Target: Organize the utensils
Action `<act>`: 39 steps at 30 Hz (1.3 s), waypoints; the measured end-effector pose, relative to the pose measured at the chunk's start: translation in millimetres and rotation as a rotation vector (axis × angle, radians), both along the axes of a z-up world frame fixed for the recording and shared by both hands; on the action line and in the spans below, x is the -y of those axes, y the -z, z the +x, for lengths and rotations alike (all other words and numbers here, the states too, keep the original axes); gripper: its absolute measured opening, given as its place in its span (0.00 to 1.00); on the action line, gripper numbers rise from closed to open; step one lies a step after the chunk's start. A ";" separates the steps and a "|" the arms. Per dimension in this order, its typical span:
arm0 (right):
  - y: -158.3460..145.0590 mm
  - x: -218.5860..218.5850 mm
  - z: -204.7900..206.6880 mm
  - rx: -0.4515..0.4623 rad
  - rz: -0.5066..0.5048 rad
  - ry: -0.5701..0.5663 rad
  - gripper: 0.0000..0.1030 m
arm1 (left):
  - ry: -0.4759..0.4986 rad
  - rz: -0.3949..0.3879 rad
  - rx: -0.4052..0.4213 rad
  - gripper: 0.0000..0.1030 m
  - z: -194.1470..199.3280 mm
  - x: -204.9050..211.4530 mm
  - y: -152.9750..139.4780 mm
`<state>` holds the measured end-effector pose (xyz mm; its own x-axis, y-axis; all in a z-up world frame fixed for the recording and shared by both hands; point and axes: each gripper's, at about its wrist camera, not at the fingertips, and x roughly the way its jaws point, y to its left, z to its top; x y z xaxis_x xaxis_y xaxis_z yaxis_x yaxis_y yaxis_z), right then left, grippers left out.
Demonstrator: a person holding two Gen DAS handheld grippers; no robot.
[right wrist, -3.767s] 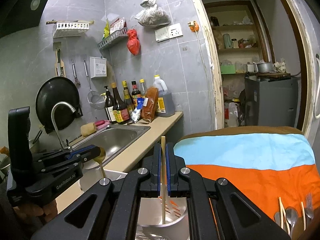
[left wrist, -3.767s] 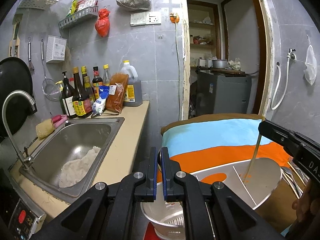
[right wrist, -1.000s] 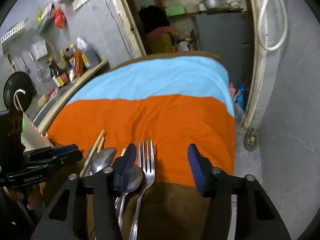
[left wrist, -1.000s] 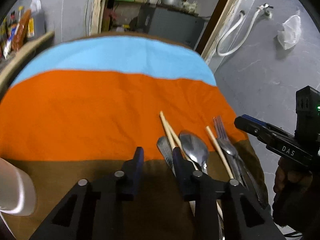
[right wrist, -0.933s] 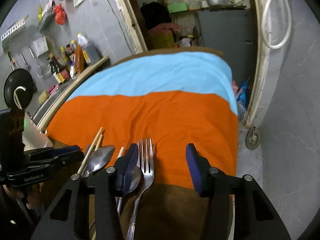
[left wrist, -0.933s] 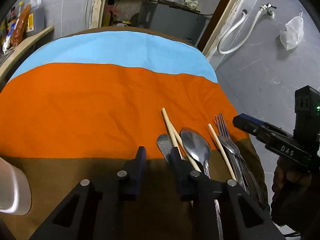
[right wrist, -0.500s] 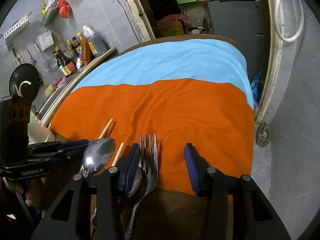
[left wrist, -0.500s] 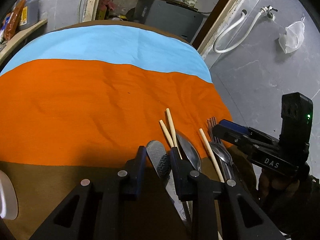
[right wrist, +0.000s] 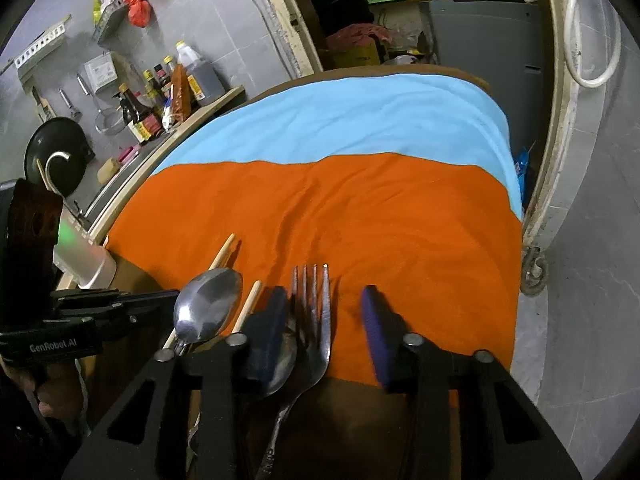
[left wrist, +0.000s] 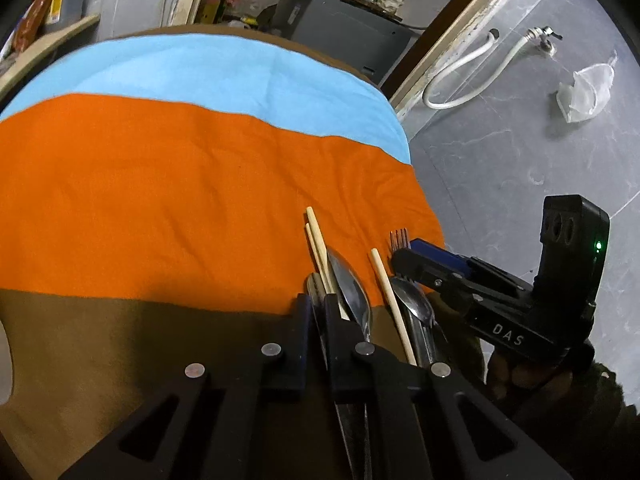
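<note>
Utensils lie in a row on the striped cloth (left wrist: 160, 184): a flat metal utensil (left wrist: 316, 300), two chopsticks (left wrist: 318, 240), a large spoon (left wrist: 348, 284), a single chopstick (left wrist: 388, 296), a smaller spoon (left wrist: 416, 304) and a fork (right wrist: 312, 312). My left gripper (left wrist: 316, 312) has closed on the flat metal utensil, low over the cloth. My right gripper (right wrist: 324, 320) is open and straddles the fork, its left finger (right wrist: 268, 328) over the smaller spoon (right wrist: 284, 356). The large spoon also shows in the right wrist view (right wrist: 208, 304).
A white holder (right wrist: 84, 268) stands at the table's left edge. Beyond it are a counter with sauce bottles (right wrist: 160, 96) and a sink tap (right wrist: 56, 164). A grey cabinet (right wrist: 480, 36) stands behind the table; a tiled wall with a hose (left wrist: 472, 68) lies to the right.
Both grippers have dropped lower onto the utensil row. The left jaws have narrowed around the flat metal utensil. The right jaws remain wide around the fork.
</note>
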<state>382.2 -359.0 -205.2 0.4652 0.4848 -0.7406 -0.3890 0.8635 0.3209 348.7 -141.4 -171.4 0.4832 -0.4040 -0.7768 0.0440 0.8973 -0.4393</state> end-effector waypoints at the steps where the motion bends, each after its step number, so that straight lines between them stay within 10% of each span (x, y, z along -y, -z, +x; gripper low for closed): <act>1: 0.7 0.0 0.3 -0.001 -0.002 -0.004 0.29 | 0.000 -0.003 -0.003 0.07 0.1 0.1 0.3; 39: -7.2 10.0 -14.9 -0.057 0.061 0.040 0.02 | 0.084 0.049 -0.106 0.06 2.0 15.4 -6.2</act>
<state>367.3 -369.1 -197.9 0.4429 0.5117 -0.7363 -0.3340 0.8562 0.3941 350.7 -156.8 -165.2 0.3632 -0.3996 -0.8416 0.0759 0.9130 -0.4007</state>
